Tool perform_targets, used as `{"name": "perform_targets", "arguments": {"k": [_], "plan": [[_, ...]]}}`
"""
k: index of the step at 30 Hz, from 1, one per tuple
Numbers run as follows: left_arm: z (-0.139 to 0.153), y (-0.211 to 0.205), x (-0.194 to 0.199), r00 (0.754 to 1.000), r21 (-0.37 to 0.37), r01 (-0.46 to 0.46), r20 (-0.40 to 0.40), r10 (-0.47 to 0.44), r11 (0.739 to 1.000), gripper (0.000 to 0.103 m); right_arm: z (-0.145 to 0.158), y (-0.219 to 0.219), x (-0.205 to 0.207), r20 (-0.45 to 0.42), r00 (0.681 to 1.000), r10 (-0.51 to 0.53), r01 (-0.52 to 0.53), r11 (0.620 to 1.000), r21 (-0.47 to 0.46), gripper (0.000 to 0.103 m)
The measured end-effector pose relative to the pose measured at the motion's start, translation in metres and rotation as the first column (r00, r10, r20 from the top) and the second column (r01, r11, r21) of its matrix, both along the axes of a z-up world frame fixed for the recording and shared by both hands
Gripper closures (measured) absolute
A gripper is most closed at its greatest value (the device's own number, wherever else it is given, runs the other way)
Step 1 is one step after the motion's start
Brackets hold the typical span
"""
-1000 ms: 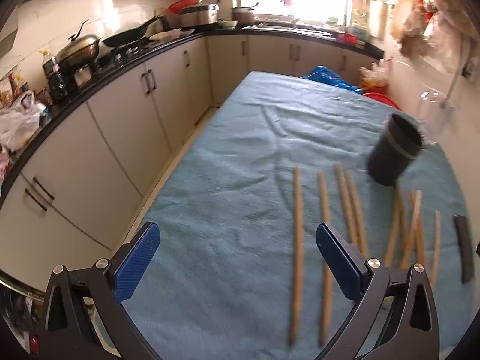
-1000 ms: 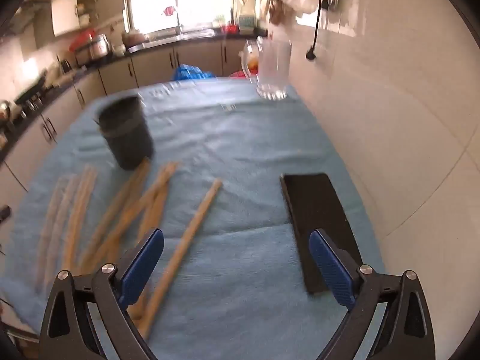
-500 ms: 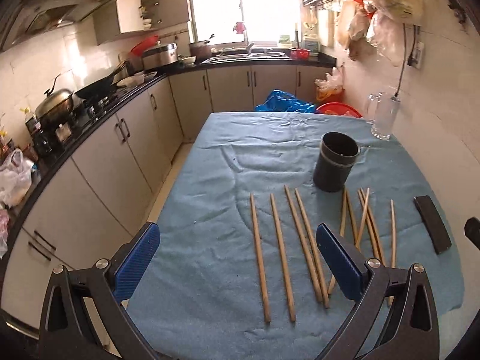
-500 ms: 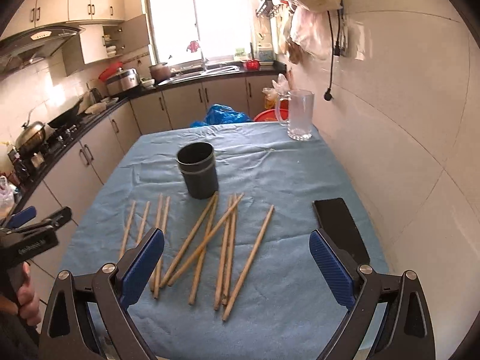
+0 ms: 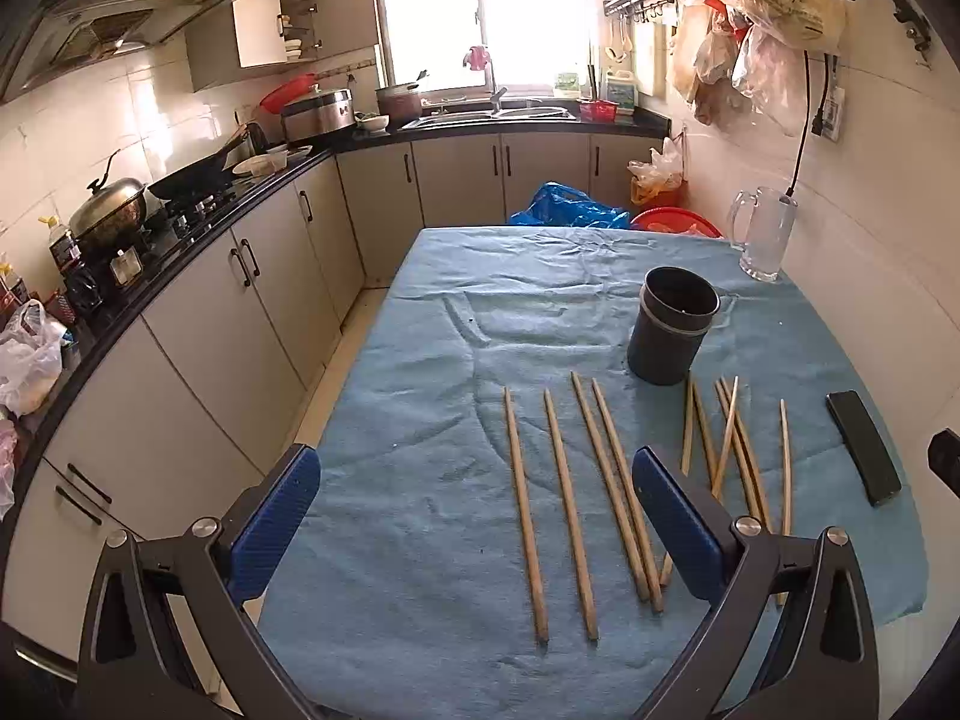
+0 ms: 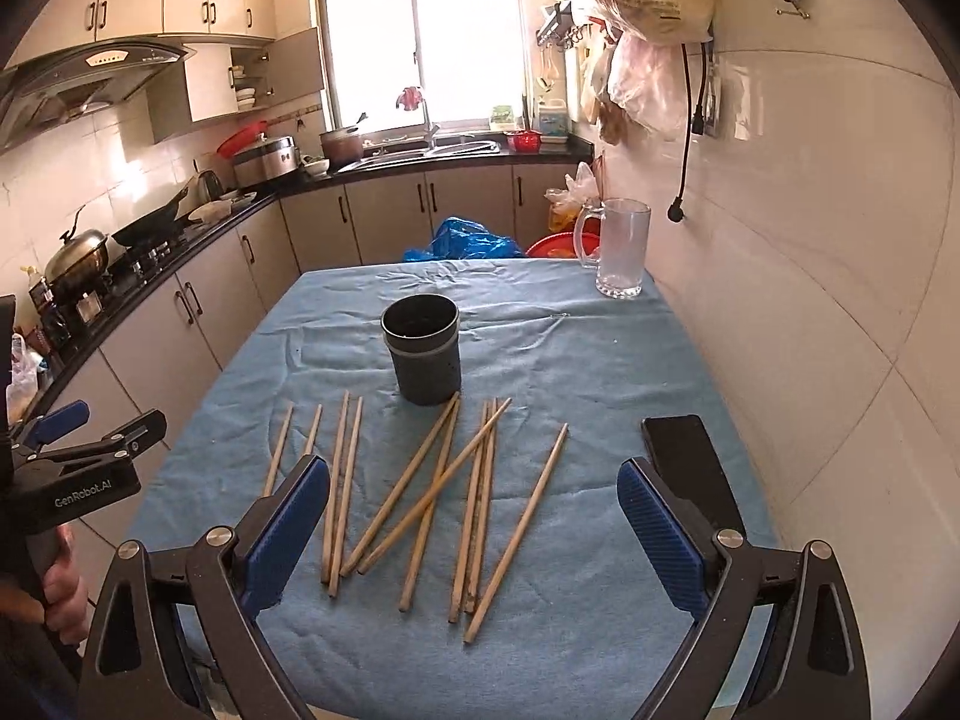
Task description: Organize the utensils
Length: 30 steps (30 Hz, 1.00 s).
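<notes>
On the blue-clothed counter (image 5: 420,480), wooden chopsticks (image 5: 570,498) are laid flat ahead of both grippers, none touched. Four near-parallel sticks are seen between and beyond the left gripper (image 5: 474,516) fingers; a looser, crossed bunch (image 6: 456,492) is seen in front of the right gripper (image 6: 474,522). Both grippers are spread wide, blue pads apart, nothing held, hovering above the near edge of the counter. A dark round holder (image 6: 423,348) is stood upright just beyond the far tips of the sticks, mouth open, contents not discernible. Sticks are light brown, slim, long, some overlapping in the right group. A flat black rectangular object (image 6: 690,468) is laid right of the sticks, apart from them. A clear glass mug (image 6: 621,249) is stood at the far right corner by the tiled wall.
</notes>
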State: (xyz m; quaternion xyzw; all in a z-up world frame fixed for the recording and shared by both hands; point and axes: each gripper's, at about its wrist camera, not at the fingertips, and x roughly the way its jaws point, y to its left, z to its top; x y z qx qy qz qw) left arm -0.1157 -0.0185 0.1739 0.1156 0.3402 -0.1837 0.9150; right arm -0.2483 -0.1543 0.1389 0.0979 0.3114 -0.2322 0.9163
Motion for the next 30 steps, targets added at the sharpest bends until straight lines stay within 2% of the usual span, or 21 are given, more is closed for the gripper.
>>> {"name": "perform_targets", "arguments": {"k": [17,30], "plan": [[-0.001,0.005,0.004,1.000,-0.002,-0.001,-0.014,0.001,1.000,0.000,0.001,0.005,0.008,-0.018,1.000,-0.012,0.012,1.000,-0.008,0.004],[-0.005,0.013,0.011,1.000,-0.013,0.001,-0.025,-0.001,1.000,0.000,-0.001,0.009,0.015,-0.033,0.999,-0.016,0.016,1.000,0.001,0.009]]}}
